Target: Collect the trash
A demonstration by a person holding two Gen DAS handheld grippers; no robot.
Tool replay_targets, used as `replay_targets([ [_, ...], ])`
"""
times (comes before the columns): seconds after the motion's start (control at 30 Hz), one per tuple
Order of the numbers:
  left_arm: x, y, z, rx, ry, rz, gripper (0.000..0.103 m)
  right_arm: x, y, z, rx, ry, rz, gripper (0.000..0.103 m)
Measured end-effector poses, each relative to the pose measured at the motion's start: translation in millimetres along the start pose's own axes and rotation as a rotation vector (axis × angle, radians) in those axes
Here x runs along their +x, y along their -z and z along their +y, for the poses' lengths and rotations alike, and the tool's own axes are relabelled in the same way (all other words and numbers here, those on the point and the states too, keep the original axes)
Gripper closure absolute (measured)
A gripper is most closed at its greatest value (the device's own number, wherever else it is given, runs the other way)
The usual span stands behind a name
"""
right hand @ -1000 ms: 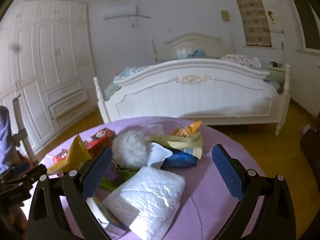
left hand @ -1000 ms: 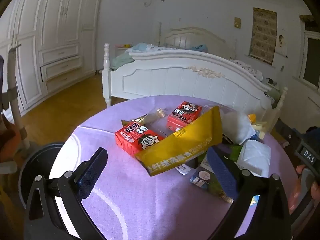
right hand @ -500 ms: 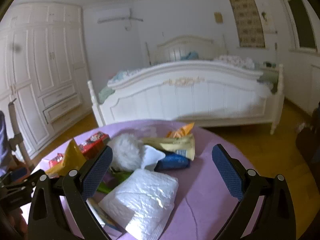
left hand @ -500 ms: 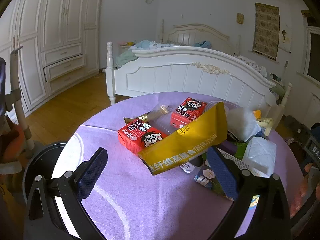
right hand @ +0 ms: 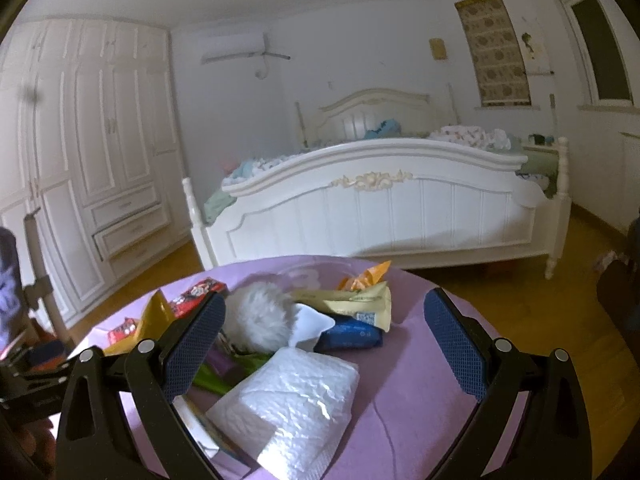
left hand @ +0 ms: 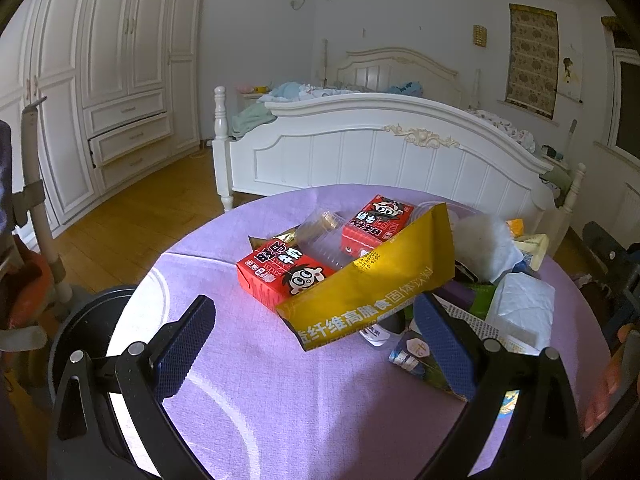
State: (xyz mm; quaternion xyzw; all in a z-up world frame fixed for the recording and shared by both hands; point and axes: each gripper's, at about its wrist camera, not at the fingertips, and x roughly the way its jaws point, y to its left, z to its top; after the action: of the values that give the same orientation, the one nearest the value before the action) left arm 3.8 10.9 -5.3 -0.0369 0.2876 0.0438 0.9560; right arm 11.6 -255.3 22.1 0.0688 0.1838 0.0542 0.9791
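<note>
A heap of trash lies on a round table with a purple cloth [left hand: 280, 392]. In the left wrist view a big yellow wrapper [left hand: 372, 288] leans over two red milk cartons [left hand: 280, 272] [left hand: 378, 222] and a clear plastic bottle [left hand: 320, 232]. My left gripper [left hand: 312, 344] hovers open just in front of the yellow wrapper, holding nothing. In the right wrist view a white tissue pack [right hand: 292, 396] lies between the fingers of my open right gripper [right hand: 324, 344]. Behind it sit a white fluffy ball [right hand: 256, 320], a blue packet [right hand: 352, 334] and a cream wrapper [right hand: 352, 304].
A dark round bin [left hand: 80, 340] stands on the wooden floor left of the table. A white bed [left hand: 380, 156] fills the room behind, with white wardrobes [left hand: 100, 80] on the left wall. More wrappers and a printed leaflet [left hand: 416, 360] lie near the left gripper's right finger.
Both cameras have tilted upward, so the table and trash sit lower in each view and more wall and ceiling show. Both grippers stay open; no trash has moved.
</note>
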Motion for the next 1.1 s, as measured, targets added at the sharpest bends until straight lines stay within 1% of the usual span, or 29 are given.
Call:
replay_targets([
  [1.1, 0.6, 0.7, -1.3, 0.001, -0.003, 0.004, 0.005, -0.8, -0.6, 1.3, 0.009, -0.008, 0.000, 0.005],
])
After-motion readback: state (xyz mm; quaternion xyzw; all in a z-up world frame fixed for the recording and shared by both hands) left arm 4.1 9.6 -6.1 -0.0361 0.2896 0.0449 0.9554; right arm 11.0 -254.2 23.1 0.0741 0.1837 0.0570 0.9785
